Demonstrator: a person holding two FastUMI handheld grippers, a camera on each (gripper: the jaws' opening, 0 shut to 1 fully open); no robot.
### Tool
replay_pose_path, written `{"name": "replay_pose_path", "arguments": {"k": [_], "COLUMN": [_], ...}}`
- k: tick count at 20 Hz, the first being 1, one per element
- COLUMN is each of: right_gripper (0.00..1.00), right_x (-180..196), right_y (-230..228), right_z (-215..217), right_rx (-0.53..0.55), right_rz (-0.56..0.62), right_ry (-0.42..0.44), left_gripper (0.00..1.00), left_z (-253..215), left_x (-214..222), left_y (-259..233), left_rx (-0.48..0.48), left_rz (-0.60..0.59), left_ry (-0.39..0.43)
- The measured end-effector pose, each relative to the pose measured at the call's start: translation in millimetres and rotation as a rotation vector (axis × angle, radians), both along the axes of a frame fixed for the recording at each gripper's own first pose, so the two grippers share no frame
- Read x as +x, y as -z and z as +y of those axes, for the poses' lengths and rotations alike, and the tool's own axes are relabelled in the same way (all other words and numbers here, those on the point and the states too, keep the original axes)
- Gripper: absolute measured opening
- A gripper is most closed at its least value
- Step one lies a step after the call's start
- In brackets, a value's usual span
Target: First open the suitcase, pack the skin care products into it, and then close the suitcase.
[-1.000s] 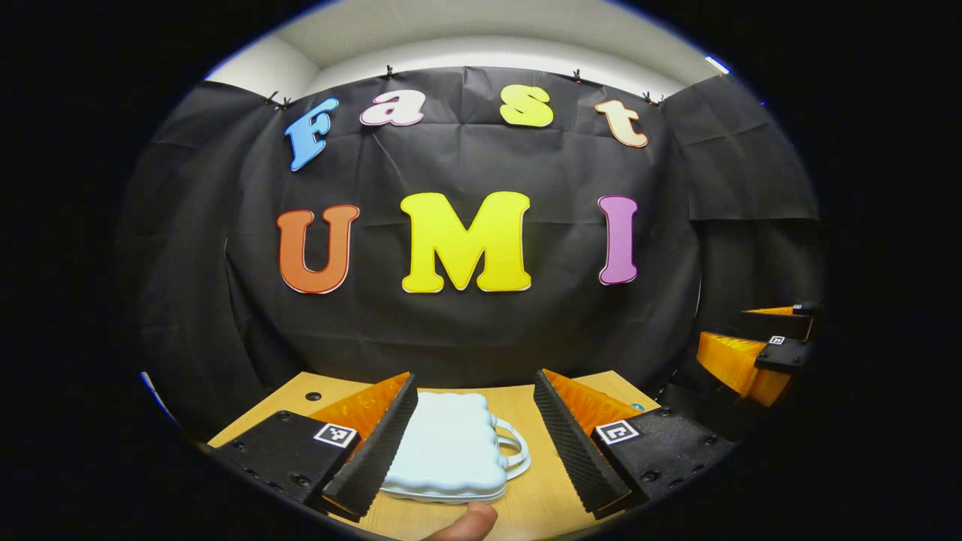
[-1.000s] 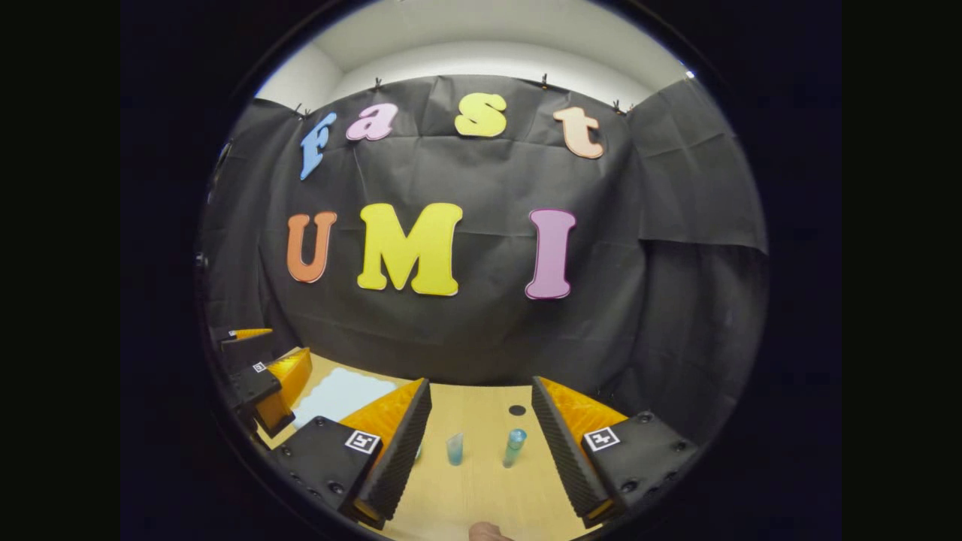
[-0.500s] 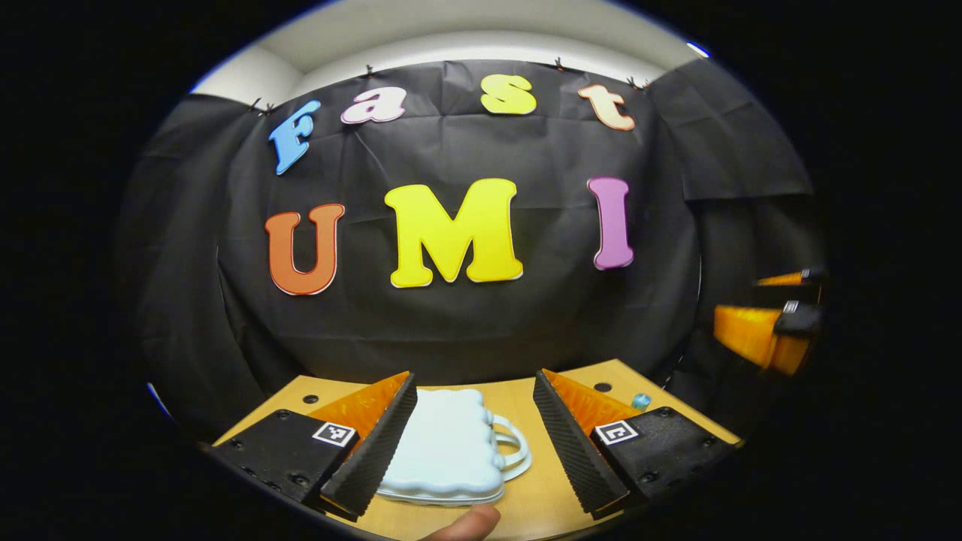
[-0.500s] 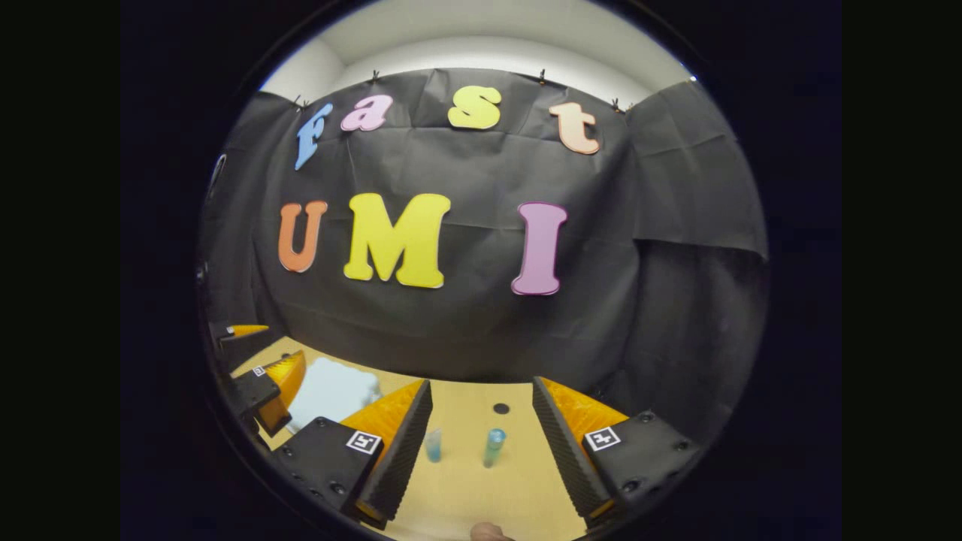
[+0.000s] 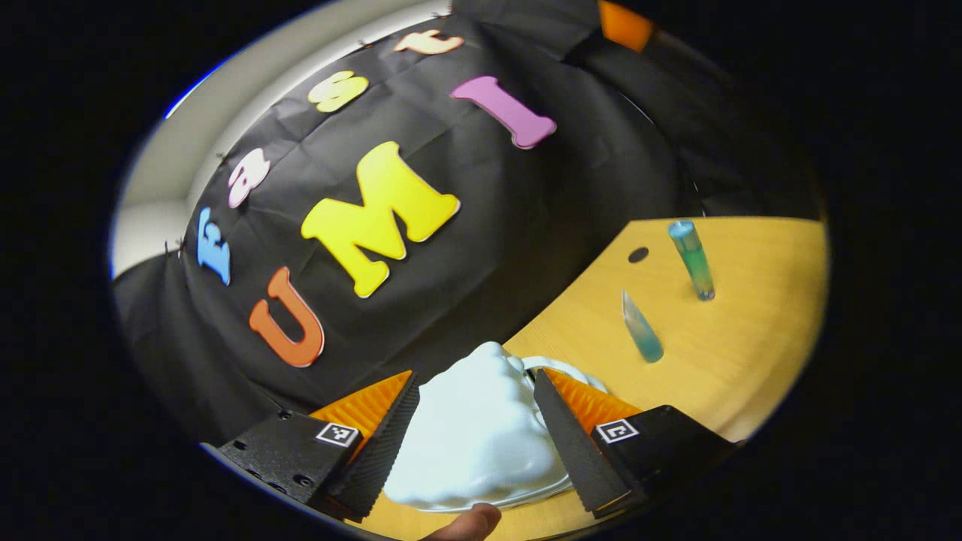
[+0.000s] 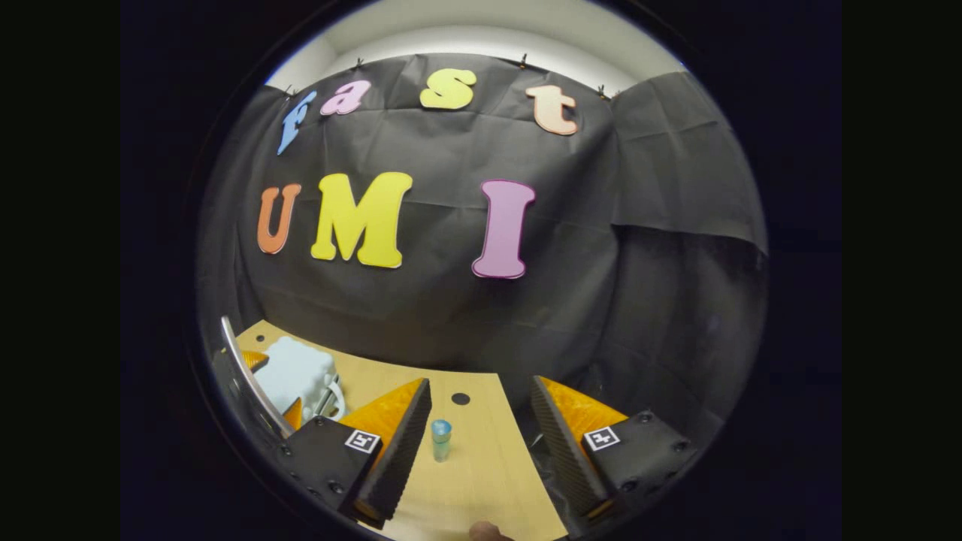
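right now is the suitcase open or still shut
Cannot tell for sure. The suitcase sits between the left gripper fingers, its white shell raised, with no interior or gap showing.

Black gripper [image 5: 473,443] mounts w/ square markers

Overhead light is falling evenly, shadows staying faint. Fisheye is bending both views hard at edges; worktop [image 5: 751,330] is glaring slightly, far rim blurring.

Glossy plastic suitcase [image 5: 473,436], matt wooden table [image 5: 751,353]
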State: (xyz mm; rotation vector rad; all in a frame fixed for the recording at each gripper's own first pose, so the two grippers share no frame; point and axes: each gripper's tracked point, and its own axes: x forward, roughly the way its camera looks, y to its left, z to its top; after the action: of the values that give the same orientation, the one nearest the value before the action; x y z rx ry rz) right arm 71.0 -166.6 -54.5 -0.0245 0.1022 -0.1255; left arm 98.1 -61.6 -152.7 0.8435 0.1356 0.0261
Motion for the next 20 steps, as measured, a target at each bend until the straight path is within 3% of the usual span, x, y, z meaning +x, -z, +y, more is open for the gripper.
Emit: {"name": "replay_pose_path", "arguments": {"k": [2, 5, 11, 13, 14, 17, 20], "right_gripper": [0.80, 0.80, 0.80, 0.80, 0.80, 0.80, 0.80], "right_x": [7, 15, 21, 18, 16, 11, 6], "right_y": [6, 18, 46, 53, 56, 63, 62], "right_z": [-13, -30, -66, -76, -80, -81, -76], "right_rx": [0.008, 0.005, 0.014, 0.019, 0.025, 0.031, 0.022], "right_rz": [0.005, 0.018, 0.048, 0.061, 0.067, 0.088, 0.090], "right_ry": [-0.009, -0.033, -0.035, -0.021, -0.014, -0.003, 0.006], "left_gripper": [0.98, 0.97, 0.96, 0.88, 0.77, 0.63, 0.36], "left_z": [-12, -11, 0, 6, 5, 3, 4], "left_x": [7, 21, 59, 67, 69, 72, 73], "left_y": [32, 65, 87, 91, 91, 91, 105], "left_rx": [0.122, 0.255, 0.510, 0.533, 0.544, 0.586, 0.617], "left_rz": [0.061, 0.129, 0.207, 0.224, 0.214, 0.214, 0.281], "left_ry": [0.024, -0.005, -0.060, -0.083, -0.091, -0.088, -0.071]}}
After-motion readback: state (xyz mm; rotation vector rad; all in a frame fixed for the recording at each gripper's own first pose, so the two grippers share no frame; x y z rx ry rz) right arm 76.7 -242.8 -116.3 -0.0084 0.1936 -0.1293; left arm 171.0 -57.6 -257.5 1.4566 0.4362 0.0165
